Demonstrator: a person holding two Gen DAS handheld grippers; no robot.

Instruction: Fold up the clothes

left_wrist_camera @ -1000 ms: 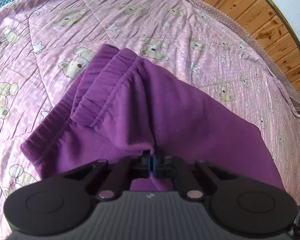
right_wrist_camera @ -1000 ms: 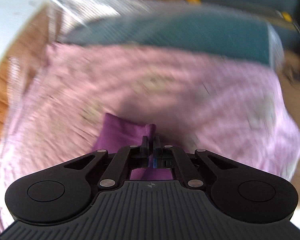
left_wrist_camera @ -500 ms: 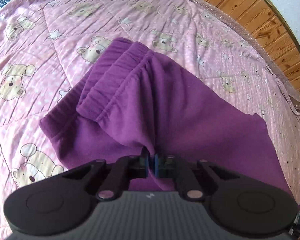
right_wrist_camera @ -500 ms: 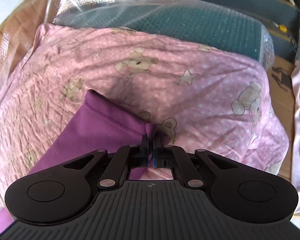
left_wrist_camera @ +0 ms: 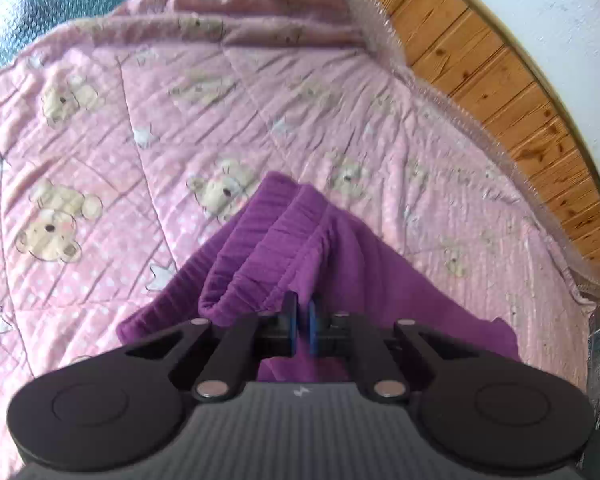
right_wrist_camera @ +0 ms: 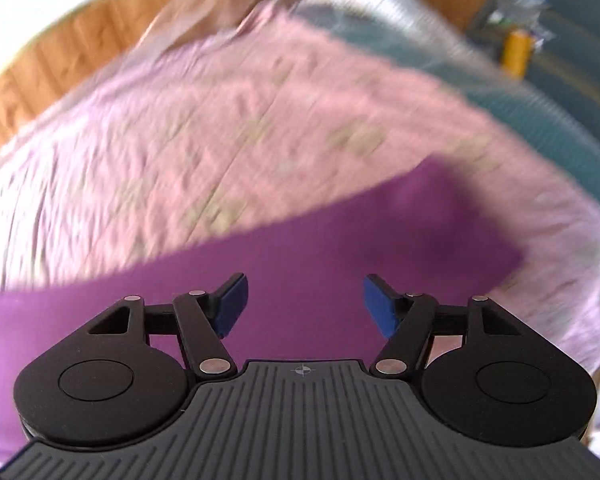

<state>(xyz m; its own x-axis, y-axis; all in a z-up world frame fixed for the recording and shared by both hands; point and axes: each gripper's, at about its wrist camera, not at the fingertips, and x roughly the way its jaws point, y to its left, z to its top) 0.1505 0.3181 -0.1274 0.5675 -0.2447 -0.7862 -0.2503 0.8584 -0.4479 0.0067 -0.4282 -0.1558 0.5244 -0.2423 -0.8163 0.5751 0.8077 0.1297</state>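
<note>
Purple fleece trousers [left_wrist_camera: 352, 264] lie on a pink teddy-bear quilt [left_wrist_camera: 140, 128]. My left gripper [left_wrist_camera: 303, 322] is shut on the trousers just behind the ribbed elastic waistband [left_wrist_camera: 260, 252], lifting the cloth into a ridge. In the blurred right wrist view, my right gripper [right_wrist_camera: 303, 300] is open and empty, its blue pads [right_wrist_camera: 232, 300] spread wide above a flat stretch of the purple trousers [right_wrist_camera: 300, 256], whose far end lies at the right.
A wooden headboard [left_wrist_camera: 500, 80] and white wall run along the quilt's right side. Bubble wrap over a teal mattress [left_wrist_camera: 28, 12] shows at the far left. In the right wrist view, a yellow object [right_wrist_camera: 516, 54] stands beyond the bed.
My right gripper has opened and let go of the trousers, then swung across; its view is blurred. My left gripper stays shut on the cloth and has drawn back, showing more quilt.
</note>
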